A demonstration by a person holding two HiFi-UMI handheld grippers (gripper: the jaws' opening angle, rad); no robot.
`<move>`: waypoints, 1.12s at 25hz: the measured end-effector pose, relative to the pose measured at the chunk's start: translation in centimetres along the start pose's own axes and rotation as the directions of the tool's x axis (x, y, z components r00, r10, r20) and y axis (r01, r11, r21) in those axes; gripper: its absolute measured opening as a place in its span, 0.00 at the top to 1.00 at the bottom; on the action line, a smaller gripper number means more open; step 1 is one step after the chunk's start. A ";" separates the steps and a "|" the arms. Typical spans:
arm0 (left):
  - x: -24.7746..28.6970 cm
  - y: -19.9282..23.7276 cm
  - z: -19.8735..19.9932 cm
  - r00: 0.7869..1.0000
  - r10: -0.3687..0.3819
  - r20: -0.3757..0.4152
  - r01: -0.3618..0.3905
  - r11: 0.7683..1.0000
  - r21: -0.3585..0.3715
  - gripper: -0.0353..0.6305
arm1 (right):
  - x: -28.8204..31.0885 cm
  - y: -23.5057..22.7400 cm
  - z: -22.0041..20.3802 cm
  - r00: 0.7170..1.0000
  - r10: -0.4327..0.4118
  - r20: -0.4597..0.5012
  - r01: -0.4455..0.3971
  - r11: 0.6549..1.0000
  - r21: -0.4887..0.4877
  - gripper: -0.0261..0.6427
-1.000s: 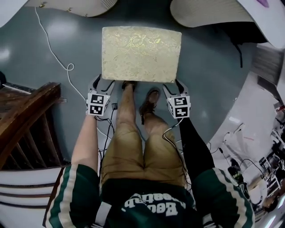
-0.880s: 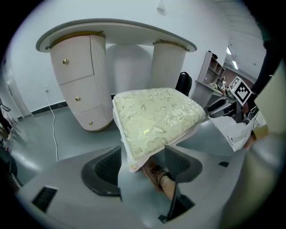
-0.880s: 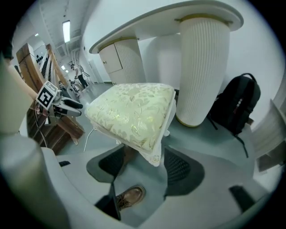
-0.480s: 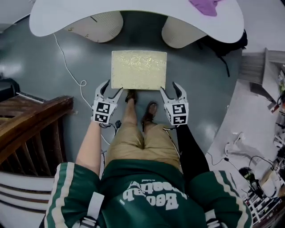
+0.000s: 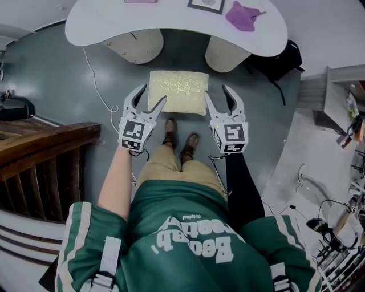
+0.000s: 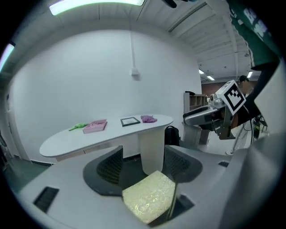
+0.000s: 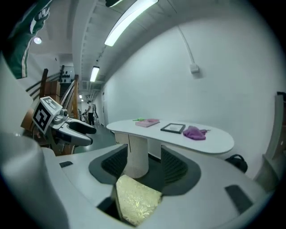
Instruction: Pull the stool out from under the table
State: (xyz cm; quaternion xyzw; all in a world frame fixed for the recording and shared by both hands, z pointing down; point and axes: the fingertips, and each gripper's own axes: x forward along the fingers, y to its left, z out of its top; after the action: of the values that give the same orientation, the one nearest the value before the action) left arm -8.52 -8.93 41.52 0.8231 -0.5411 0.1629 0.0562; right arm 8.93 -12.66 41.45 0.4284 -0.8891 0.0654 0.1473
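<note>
Gold brocade covers the top of the stool, which stands on the grey floor just in front of the white surface. In the head view the whole cushion shows, clear of the surface's near edge and just short of its two ribbed pedestals. The person's shoes are close to its near side.

Neither gripper touches the stool. The left gripper is held up above the floor with its jaws spread and nothing between the pads. The right gripper is alongside it. Its jaws have just been closing a little but are plainly apart and hold nothing. In both gripper views the stool appears low down through the gap between the jaws, on the floor and well apart from them.

By this layout the pull looks done: the stool is out from under the surface and let go. Little seems left, at most a small nudge toward the person if more clearance from the pedestals is wanted. A purple cloth and a framed picture lie on the surface, untouched.
</note>
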 end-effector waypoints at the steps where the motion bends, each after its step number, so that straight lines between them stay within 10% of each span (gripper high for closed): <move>1: -0.3 0.1 1.6 1.000 0.008 0.022 -0.008 1.000 0.000 0.48 | -0.3 0.1 1.6 1.000 0.000 0.025 0.000 1.000 -0.005 0.60; 14: -2.8 0.8 12.5 0.978 0.053 0.202 -0.063 0.997 0.044 0.48 | -2.4 0.5 12.3 0.981 0.009 0.195 0.009 0.996 -0.092 0.62; 28: -5.9 3.7 24.5 0.898 0.093 0.430 -0.125 0.991 0.046 0.48 | -2.8 0.9 19.3 0.949 0.019 0.314 0.031 0.987 -0.155 0.63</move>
State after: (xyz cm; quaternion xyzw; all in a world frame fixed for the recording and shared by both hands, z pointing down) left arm -8.97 -11.83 16.25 0.8086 -0.5793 0.0010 -0.1025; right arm 5.91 -14.75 22.25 0.4232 -0.9022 -0.0747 0.0376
